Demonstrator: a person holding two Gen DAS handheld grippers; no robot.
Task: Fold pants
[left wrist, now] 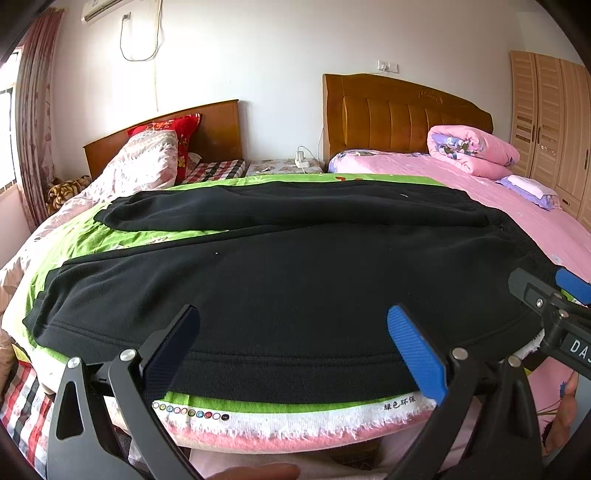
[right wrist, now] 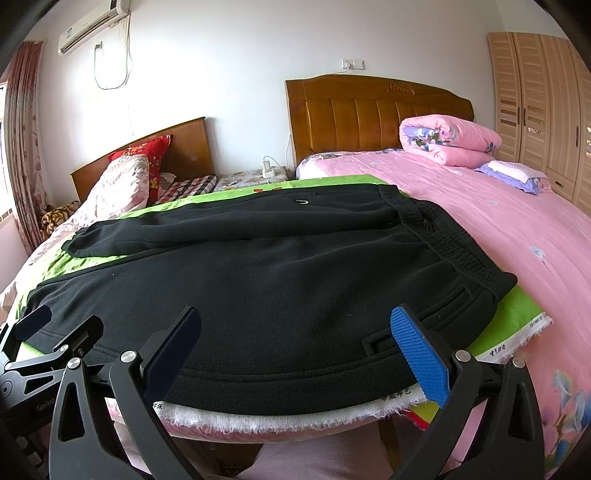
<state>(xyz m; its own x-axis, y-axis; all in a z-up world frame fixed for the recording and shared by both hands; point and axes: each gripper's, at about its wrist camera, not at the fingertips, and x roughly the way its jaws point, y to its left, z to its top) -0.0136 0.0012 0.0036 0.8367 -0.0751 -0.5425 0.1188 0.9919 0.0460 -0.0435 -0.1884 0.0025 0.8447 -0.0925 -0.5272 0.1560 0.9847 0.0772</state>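
The black pants lie flat on a green cloth spread over the near end of a bed, their long axis running left to right across both views: the leg cuffs point left and the ribbed elastic waistband sits at the right end, with one leg nearer the camera and the other farther back. A small white logo marks the far leg near the waist, too small to read. The left gripper hangs over the near hem with its jaws spread wide, holding nothing; the right gripper is likewise spread and empty above the near edge, closer to the waistband, and in the left view its body shows the letters "DA". The cloth's white frayed border carries a row of coloured dots and printed Chinese characters. Around it: a curtain at the left, an air conditioner on the white wall, a red pillow against a wooden headboard, a second bed with a pink sheet and a rolled pink quilt, and a light wooden wardrobe at the right.
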